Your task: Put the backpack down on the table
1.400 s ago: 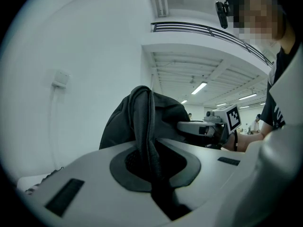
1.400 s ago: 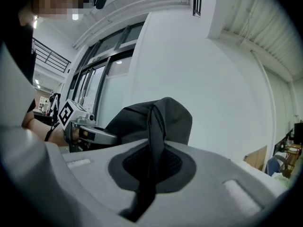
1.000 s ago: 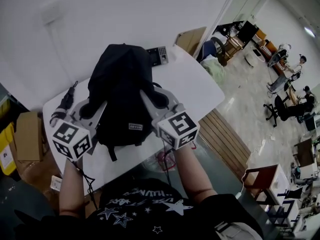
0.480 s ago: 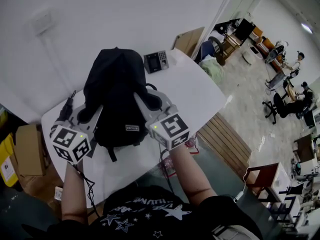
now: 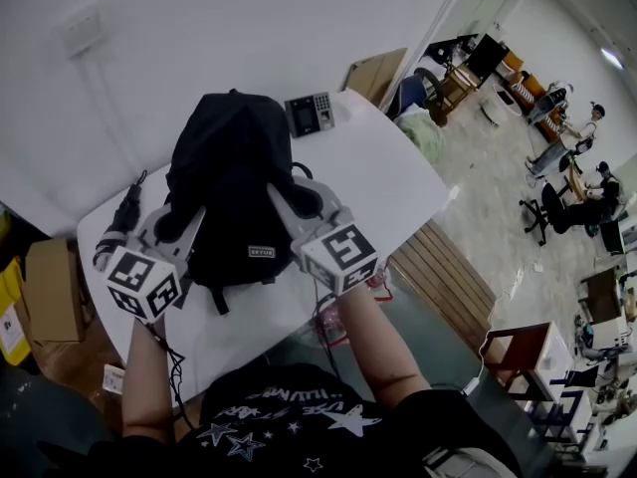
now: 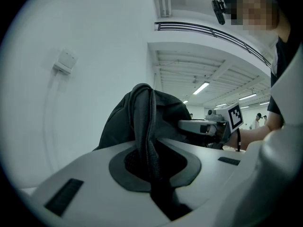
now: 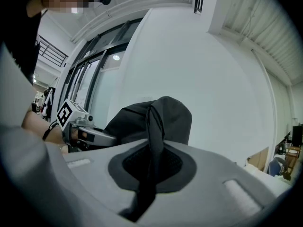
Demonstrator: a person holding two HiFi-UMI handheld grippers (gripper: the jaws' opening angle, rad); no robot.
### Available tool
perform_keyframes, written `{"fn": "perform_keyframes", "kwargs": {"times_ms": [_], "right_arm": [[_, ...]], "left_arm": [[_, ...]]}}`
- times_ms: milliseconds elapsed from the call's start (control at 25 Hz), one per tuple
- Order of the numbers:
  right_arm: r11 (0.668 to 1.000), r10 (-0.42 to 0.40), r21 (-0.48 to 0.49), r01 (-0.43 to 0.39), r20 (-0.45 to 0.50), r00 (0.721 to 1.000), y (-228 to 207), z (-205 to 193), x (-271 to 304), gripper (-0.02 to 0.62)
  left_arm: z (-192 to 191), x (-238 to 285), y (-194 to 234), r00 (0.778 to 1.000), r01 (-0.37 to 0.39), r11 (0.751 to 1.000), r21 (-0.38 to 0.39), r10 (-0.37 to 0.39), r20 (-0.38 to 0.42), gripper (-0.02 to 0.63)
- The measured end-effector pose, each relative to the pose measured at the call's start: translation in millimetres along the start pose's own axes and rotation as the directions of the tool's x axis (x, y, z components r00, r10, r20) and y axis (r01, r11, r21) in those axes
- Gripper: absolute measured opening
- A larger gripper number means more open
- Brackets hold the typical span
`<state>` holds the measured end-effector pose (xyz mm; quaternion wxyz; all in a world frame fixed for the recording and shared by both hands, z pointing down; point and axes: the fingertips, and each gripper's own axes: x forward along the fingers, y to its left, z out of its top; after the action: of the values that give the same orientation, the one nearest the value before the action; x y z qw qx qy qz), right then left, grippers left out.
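As the left gripper (image 5: pixel 182 219) and the right gripper (image 5: pixel 297 199) are each clamped on the black backpack (image 5: pixel 234 172), it hangs upright between them, just beyond both, above the white table (image 5: pixel 373 167), so lowering looks next.

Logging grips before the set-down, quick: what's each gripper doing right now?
Left gripper: closed on a backpack strap.
Right gripper: closed on the other strap.

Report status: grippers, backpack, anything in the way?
Both shut on backpack straps: left gripper, right gripper. Backpack over table, contact unclear. Keypad close by at far edge.
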<state>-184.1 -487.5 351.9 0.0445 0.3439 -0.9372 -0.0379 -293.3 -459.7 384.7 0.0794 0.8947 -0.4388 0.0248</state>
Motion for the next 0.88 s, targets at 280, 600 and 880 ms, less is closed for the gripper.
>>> {"fn": "perform_keyframes", "kwargs": {"times_ms": [280,600,880], "right_arm": [[0.999,0.031,0.020,-0.031,0.007,0.999,9.9,-2.9,-9.3,0.014],[0.994,0.076,0.074,-0.075,-0.013,0.997,11.7,-6.4,-21.2,0.073],[0.985,0.073,0.157,-0.067,-0.034,0.997,6.7,-19.1,-47.7,0.184]], "left_arm": [[-9.3,-6.0,-6.8,1.000,-0.022,1.000,-0.008,0.023,0.019,0.038],[-12.0,-10.6,-13.1,0.992,-0.125,0.991,0.046,0.124,0.019,0.074],[-12.9,-25.7,0.6,0.954,-0.297,0.955,0.006,0.297,0.043,0.273]]}}
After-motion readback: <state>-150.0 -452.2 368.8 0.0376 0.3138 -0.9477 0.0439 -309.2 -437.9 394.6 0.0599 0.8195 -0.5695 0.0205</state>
